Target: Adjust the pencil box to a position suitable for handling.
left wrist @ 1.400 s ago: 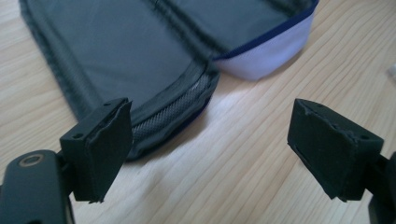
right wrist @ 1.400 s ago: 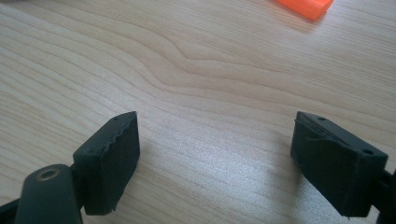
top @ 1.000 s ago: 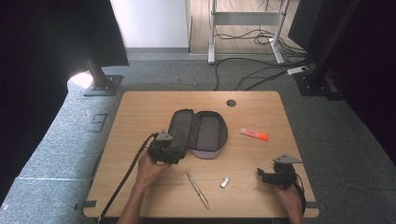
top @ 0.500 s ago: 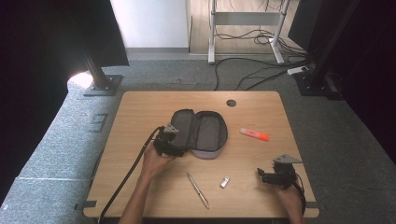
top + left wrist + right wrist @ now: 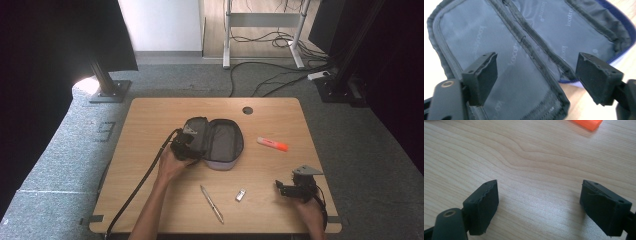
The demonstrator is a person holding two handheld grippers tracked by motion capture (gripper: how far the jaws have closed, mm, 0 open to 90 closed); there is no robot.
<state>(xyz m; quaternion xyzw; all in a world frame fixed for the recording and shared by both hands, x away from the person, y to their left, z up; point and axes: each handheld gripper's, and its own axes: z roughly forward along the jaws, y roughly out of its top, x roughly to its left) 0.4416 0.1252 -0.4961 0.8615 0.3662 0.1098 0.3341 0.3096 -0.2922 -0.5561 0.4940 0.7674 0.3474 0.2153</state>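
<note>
Open pencil case (image 5: 217, 142) at table (image 5: 150, 120) centre, left gripper (image 5: 536, 75) over its near flap, jaws just narrowing but gripping nothing; right gripper (image 5: 540, 202) wide, empty; risk: pads catching lining alone, dragging case sideways.

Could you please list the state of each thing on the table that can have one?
Pencil case: unzipped, lying open, nothing visible inside.
Left claw: open over the case lining, jaws have just been closing.
Right claw: open over bare table.
Orange highlighter: capped, lying flat.
Pen: lying flat.
</note>
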